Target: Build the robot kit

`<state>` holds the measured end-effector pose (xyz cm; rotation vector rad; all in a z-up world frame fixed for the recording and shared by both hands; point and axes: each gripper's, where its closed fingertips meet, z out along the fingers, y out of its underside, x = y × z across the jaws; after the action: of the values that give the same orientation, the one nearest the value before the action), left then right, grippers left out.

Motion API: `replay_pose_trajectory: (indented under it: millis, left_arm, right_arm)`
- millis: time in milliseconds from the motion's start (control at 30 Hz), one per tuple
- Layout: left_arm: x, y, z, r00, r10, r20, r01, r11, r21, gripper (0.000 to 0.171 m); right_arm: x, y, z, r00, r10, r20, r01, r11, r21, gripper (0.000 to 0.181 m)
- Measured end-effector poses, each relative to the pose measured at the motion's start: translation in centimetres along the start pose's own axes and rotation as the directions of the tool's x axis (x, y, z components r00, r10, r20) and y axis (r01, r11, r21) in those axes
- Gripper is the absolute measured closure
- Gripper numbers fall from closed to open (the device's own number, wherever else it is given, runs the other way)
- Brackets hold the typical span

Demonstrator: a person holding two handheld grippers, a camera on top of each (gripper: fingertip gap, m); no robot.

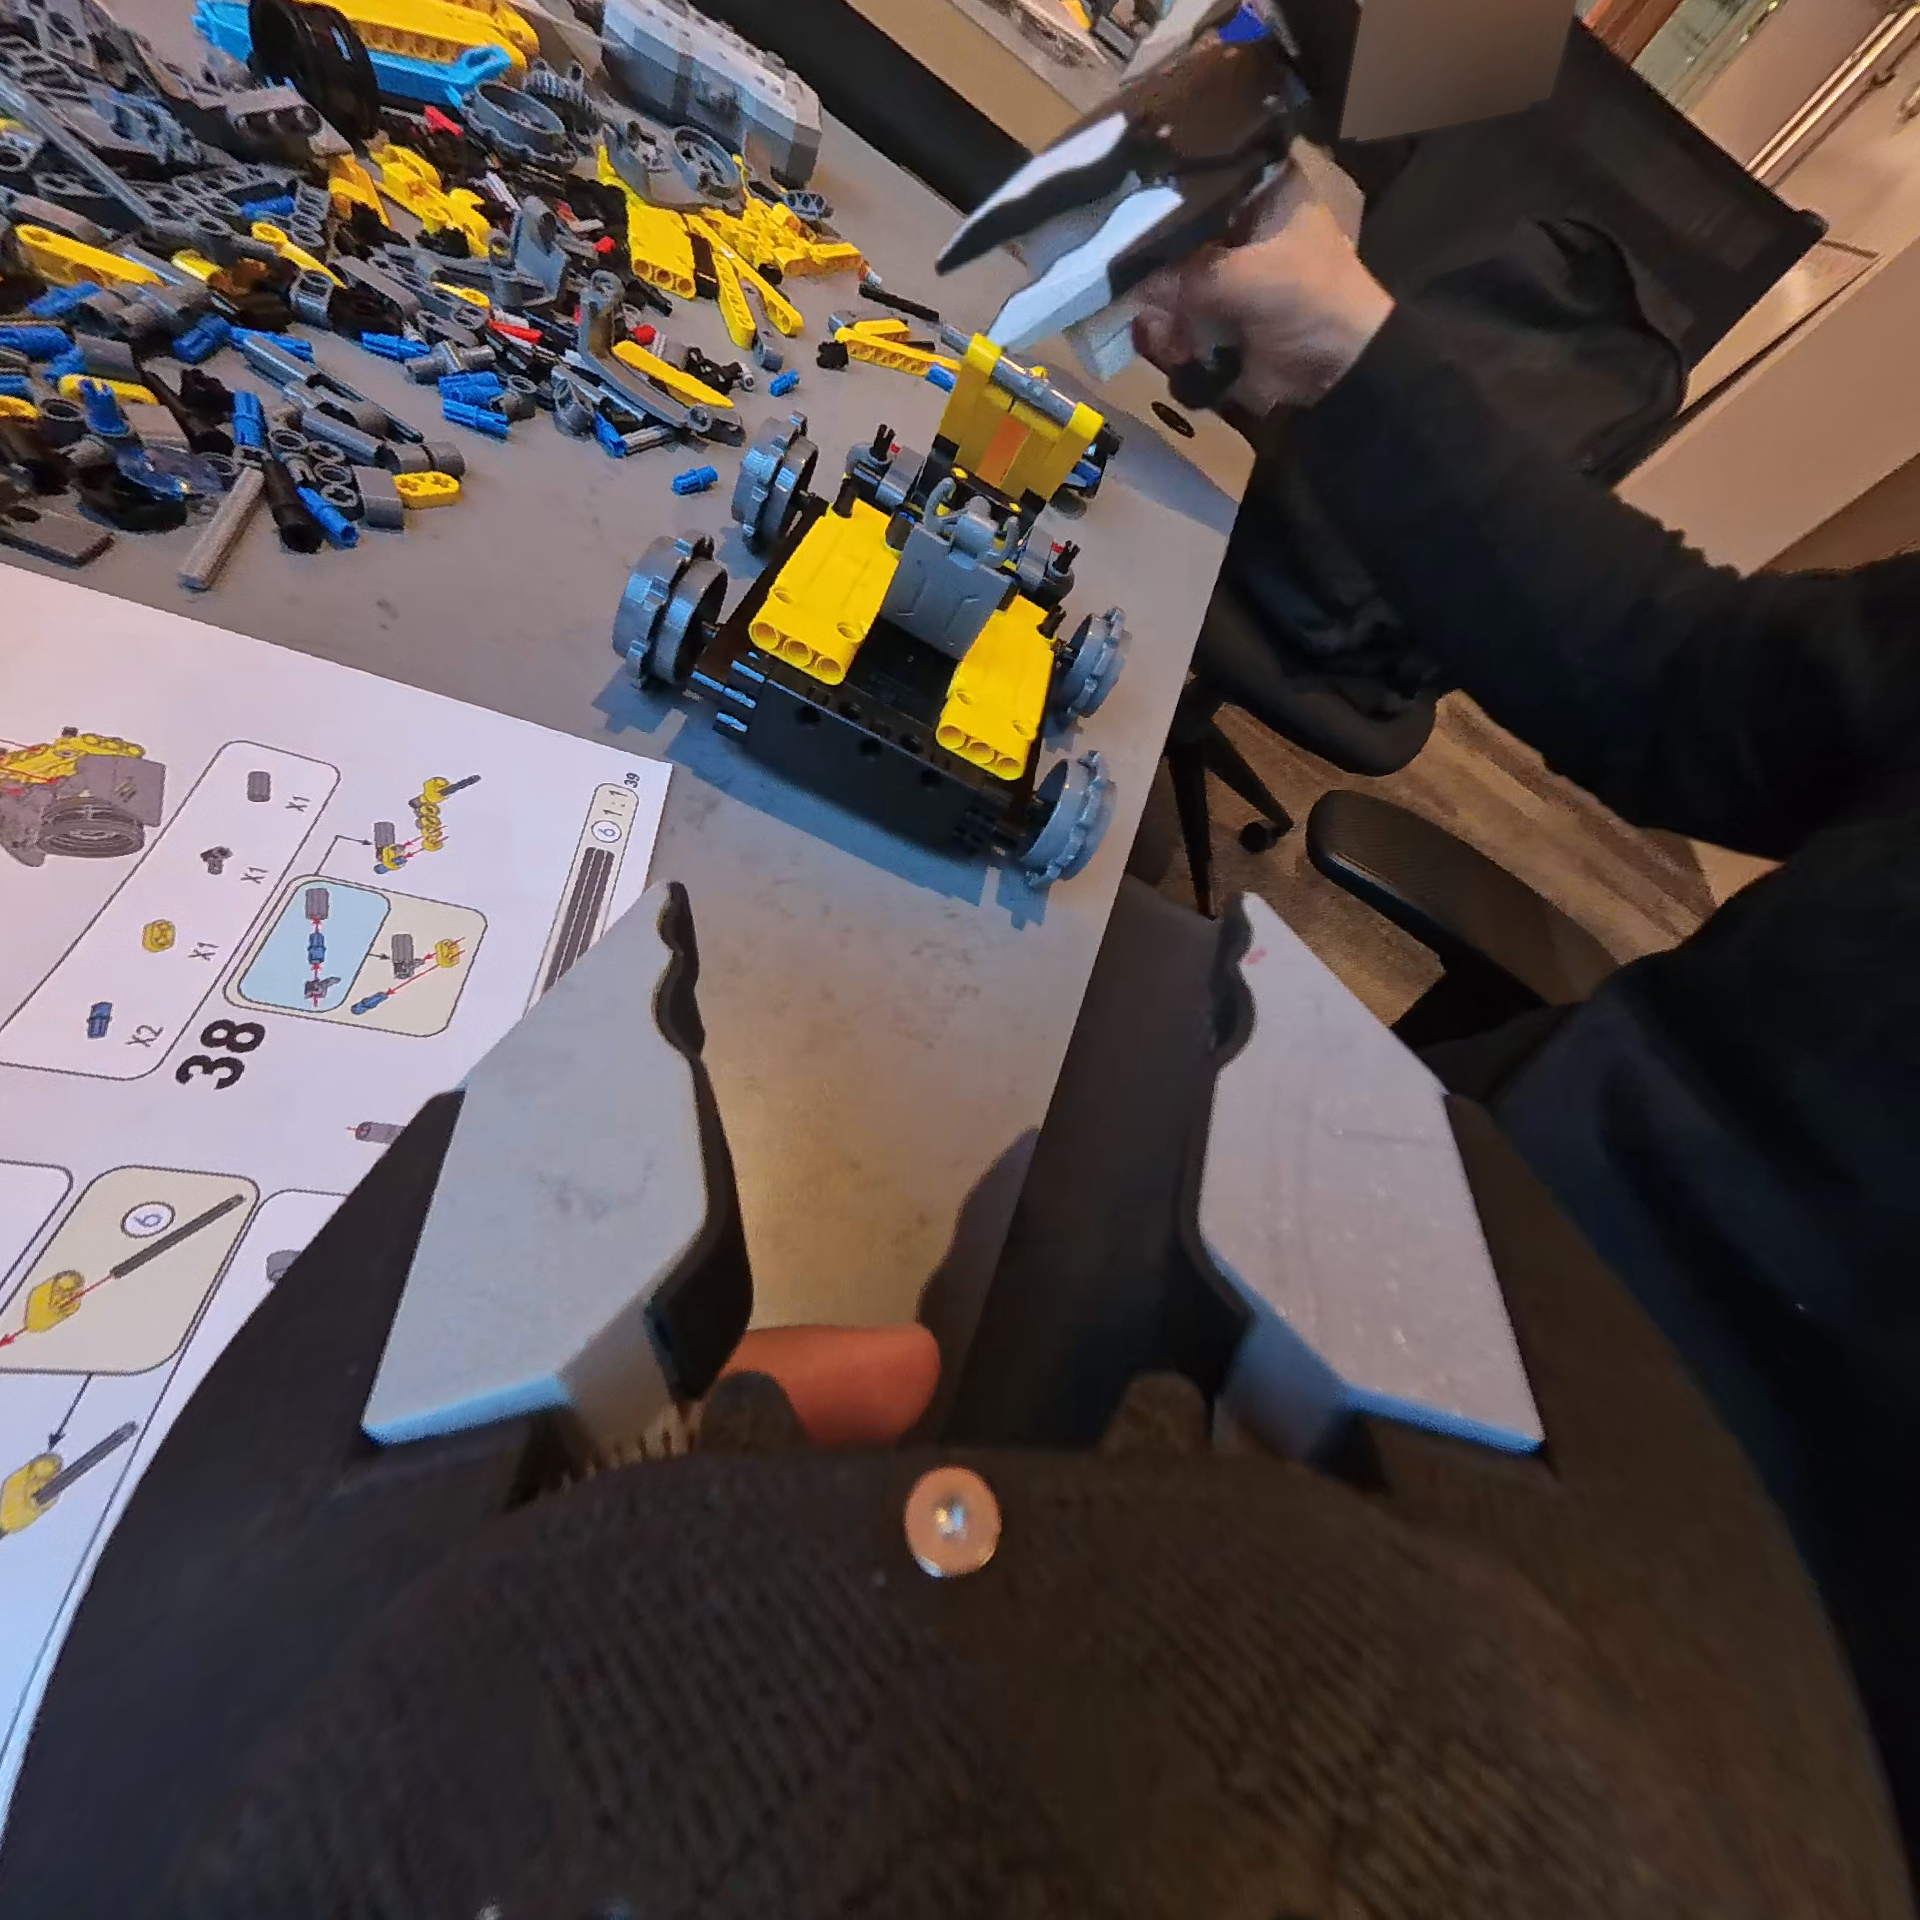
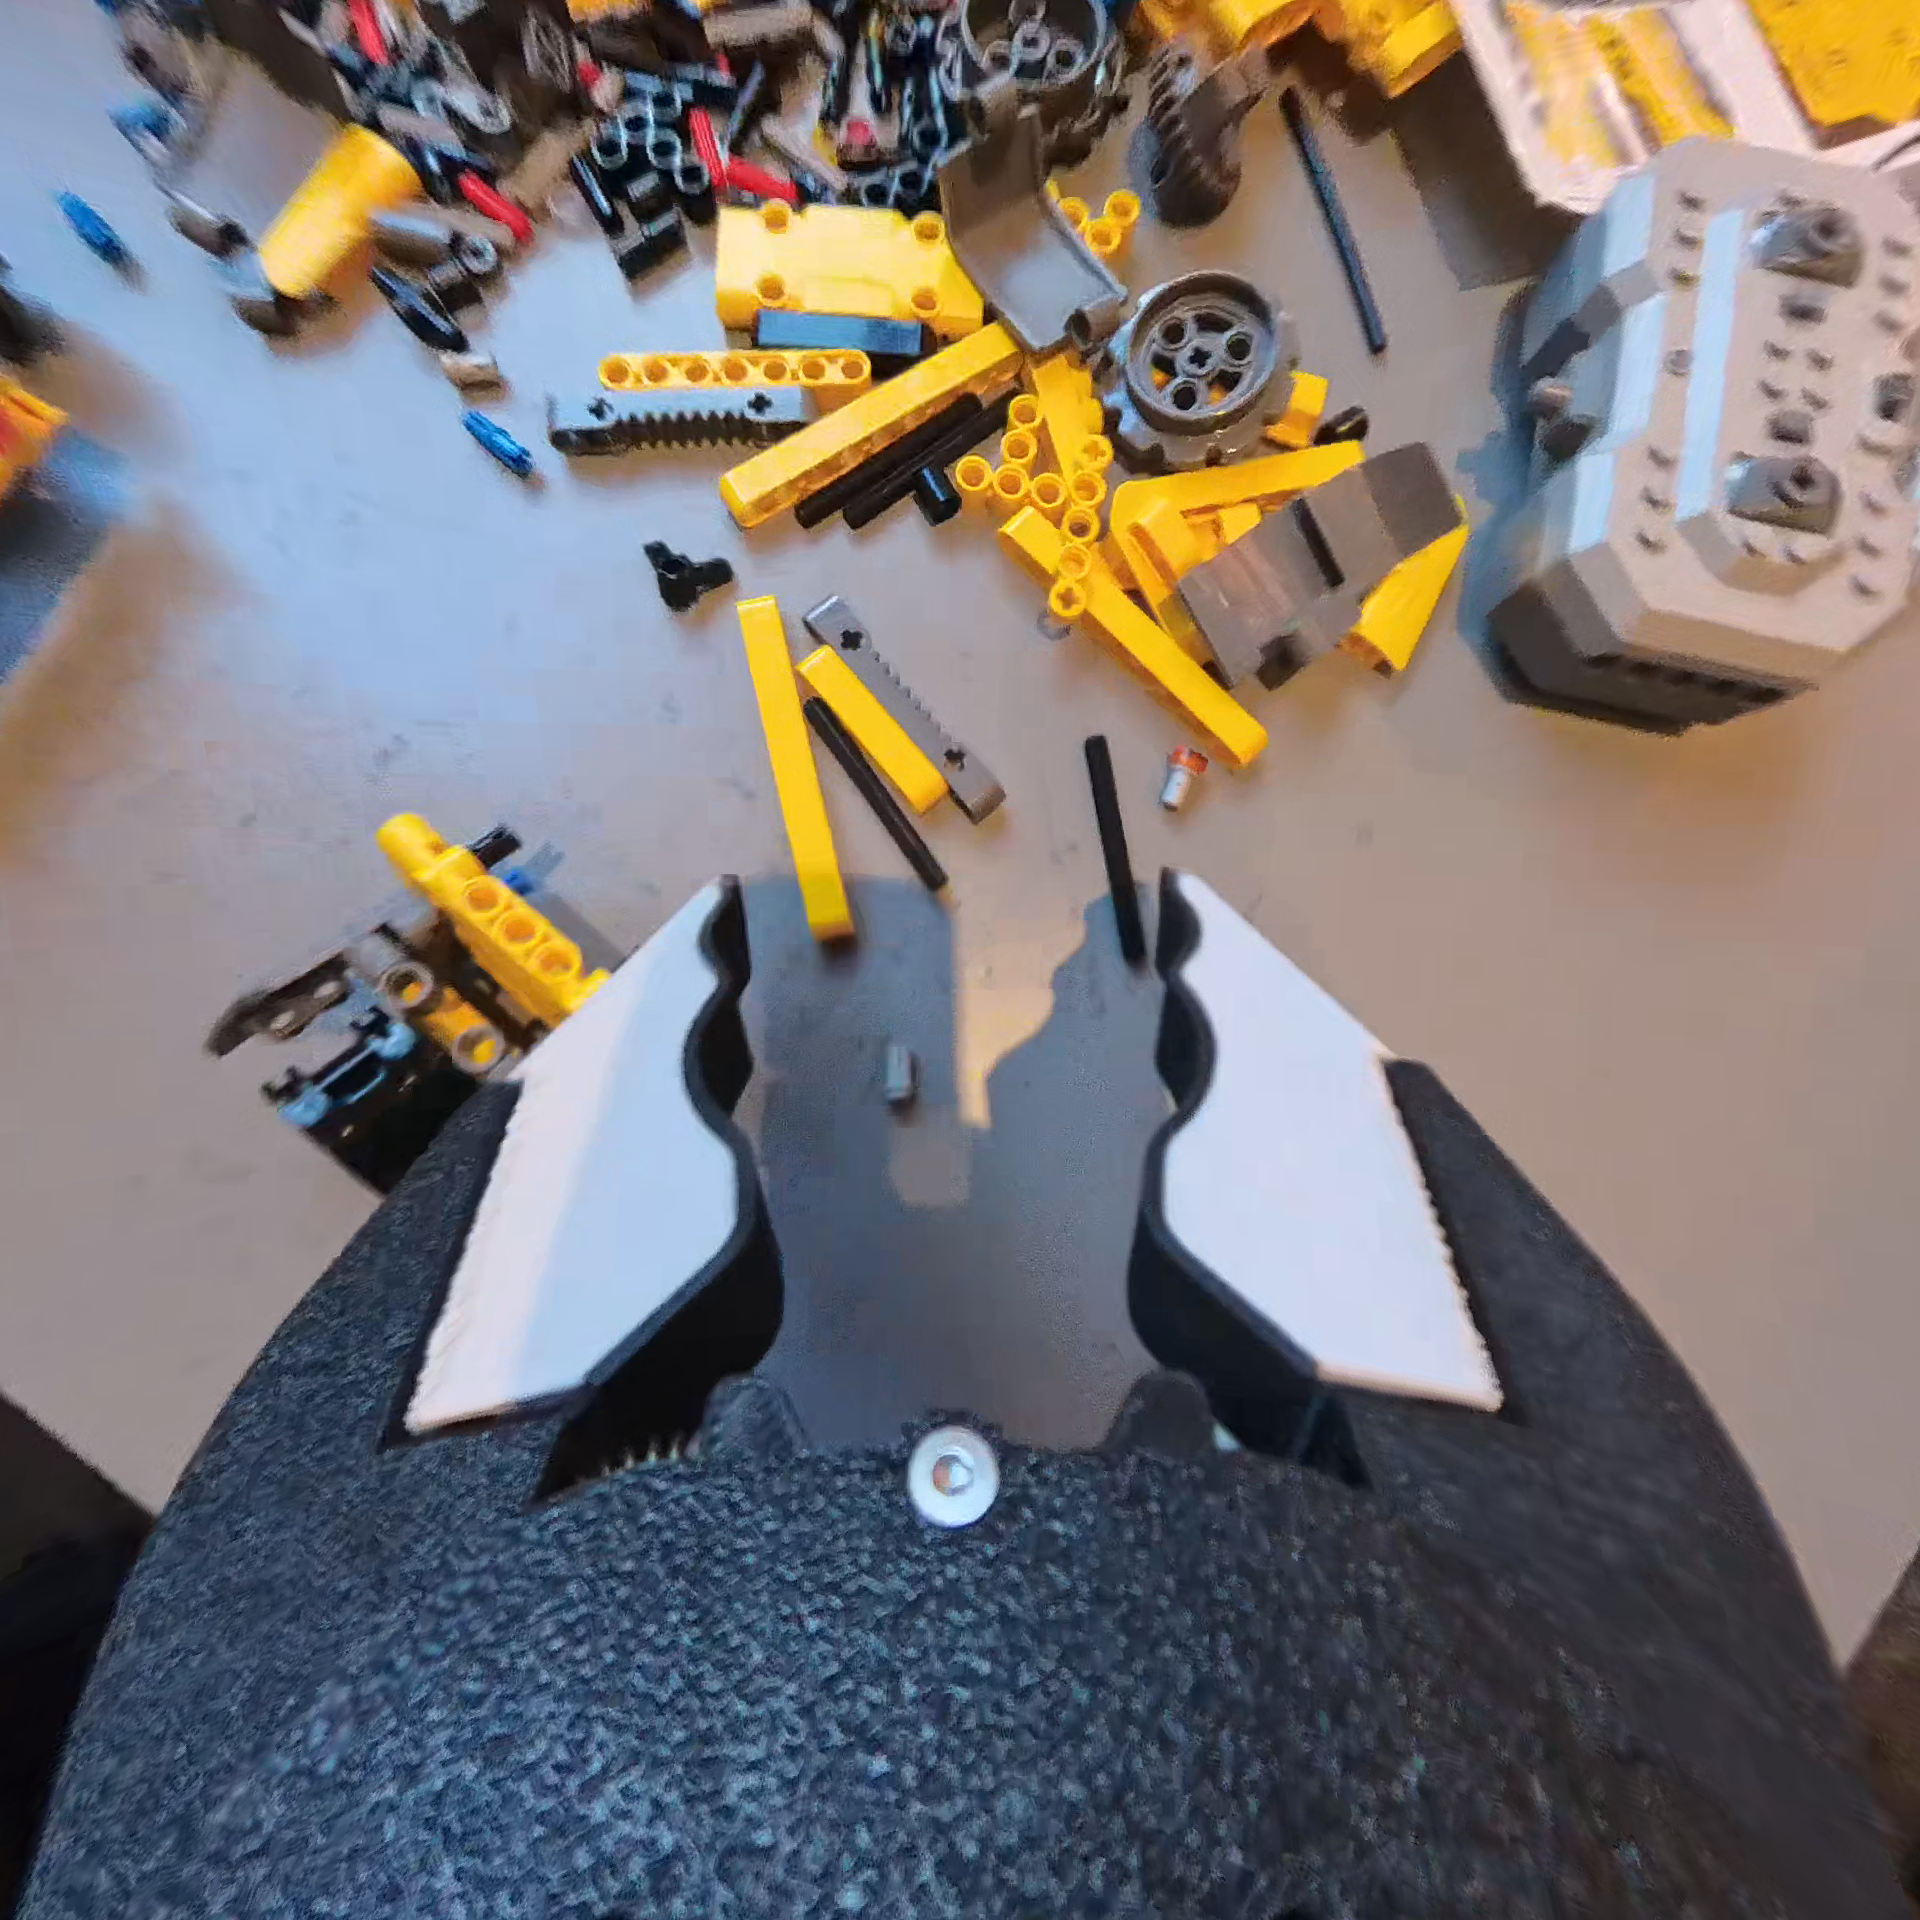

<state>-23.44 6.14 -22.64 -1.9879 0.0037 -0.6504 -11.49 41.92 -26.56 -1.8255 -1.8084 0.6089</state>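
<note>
Fingers spread on both: left gripper (image 1: pixel 951 940) hovers over bench (image 1: pixel 883 1039) beside model vehicle (image 1: pixel 883 644), right gripper (image 2: pixel 951 904) empty above loose yellow beam (image 2: pixel 795 769) and black axle (image 2: pixel 1114 847)

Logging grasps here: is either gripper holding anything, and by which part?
Nothing is held. The left gripper and right gripper are both open and empty above the table.

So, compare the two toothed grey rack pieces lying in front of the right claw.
The farther rack lies crosswise, teeth towards the camera; the nearer rack lies diagonally, teeth to the upper right. The farther looks darker than the nearer. The farther lies along a holed yellow beam, the nearer along a plain yellow beam. Both have cross-shaped holes near their ends.
</note>
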Motion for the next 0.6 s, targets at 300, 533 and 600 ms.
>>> replay_pose_trajectory:
  millis: [300,533,600]
  left_arm:
    - [-0.6,0.0,-0.1,0.996,-0.090,-0.028,0.090,0.996,0.001,0.075]
    - [-0.6,-0.1,-0.1,0.993,-0.107,-0.044,0.108,0.994,0.004,0.078]
    - [-0.6,-0.2,-0.2,0.992,-0.115,-0.051,0.116,0.993,0.012,0.078]
  right_arm:
    - [0.2,-1.8,3.4,0.992,-0.043,0.120,0.056,0.993,-0.107,0.148]
    - [-0.2,-4.0,4.9,0.986,-0.084,0.143,0.099,0.990,-0.098,0.150]
    - [-0.6,-4.8,5.0,0.983,-0.089,0.161,0.104,0.991,-0.083,0.146]
